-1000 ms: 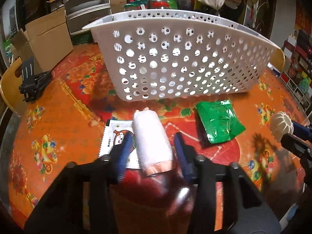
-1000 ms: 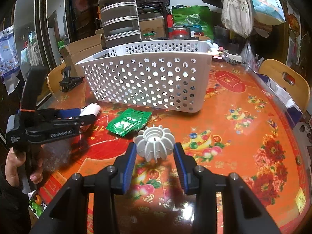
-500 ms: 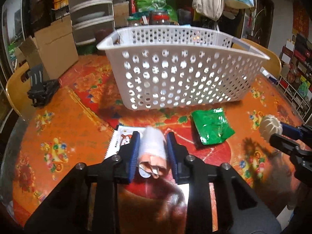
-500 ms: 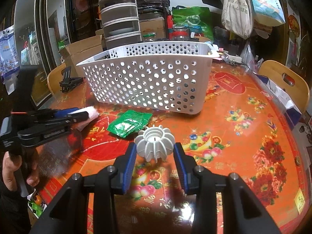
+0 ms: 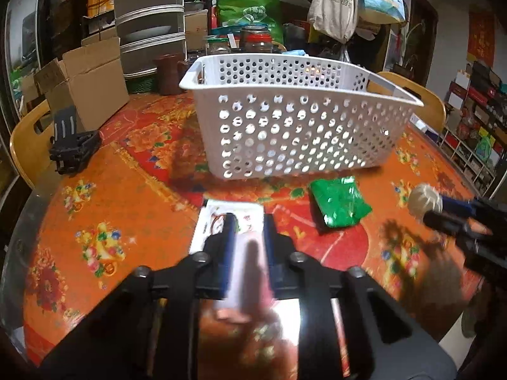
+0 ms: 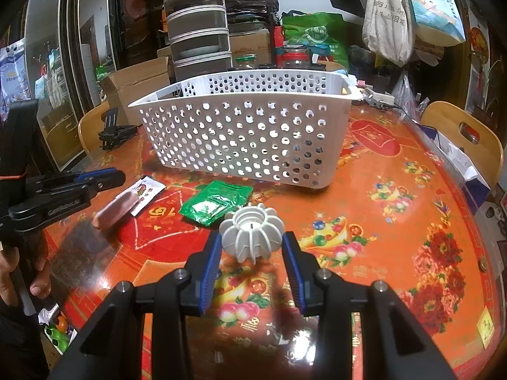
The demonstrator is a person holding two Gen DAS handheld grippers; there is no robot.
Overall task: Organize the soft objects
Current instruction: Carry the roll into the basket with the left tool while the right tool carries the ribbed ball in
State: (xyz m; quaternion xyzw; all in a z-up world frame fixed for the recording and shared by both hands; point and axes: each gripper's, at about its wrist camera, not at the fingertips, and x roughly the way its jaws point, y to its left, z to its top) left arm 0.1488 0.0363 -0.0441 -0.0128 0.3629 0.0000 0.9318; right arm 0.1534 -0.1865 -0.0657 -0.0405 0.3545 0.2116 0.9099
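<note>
The left gripper (image 5: pixel 247 247) hung low over the orange floral-patterned table (image 5: pixel 104 196), its blue-padded fingers (image 5: pixel 228 237) drawn close together. In its own view a blurred pale shape lay between and below them, too smeared to tell whether it was pinched. The right wrist view settled this: the pink-and-white rolled cloth (image 6: pixel 115 209) lay on the table below the left gripper (image 6: pixel 104 180), clear of its fingers, one end resting against the white printed sachet (image 6: pixel 147 191). The sachet (image 5: pixel 221 215) showed in the left view only as a flat white packet under the fingertips.

The right gripper (image 6: pixel 252 250) held a white ribbed pumpkin-shaped soft ball (image 6: pixel 250 237) above the table, its fingers (image 6: pixel 211 262) set at either side of the ball; the left view showed the same ball (image 5: pixel 424 201) at the tip of that gripper, well off to the right.

A crumpled green foil packet (image 6: pixel 215 204) lay on the table between the sachet and the ball, just in front of the white perforated plastic basket (image 6: pixel 247 139). Both views showed the basket standing upright in the middle of the table; its floor was hidden by its walls. A black clamp (image 5: pixel 73 145) sat near the table's left edge, beside a cardboard box (image 5: pixel 85 85).
</note>
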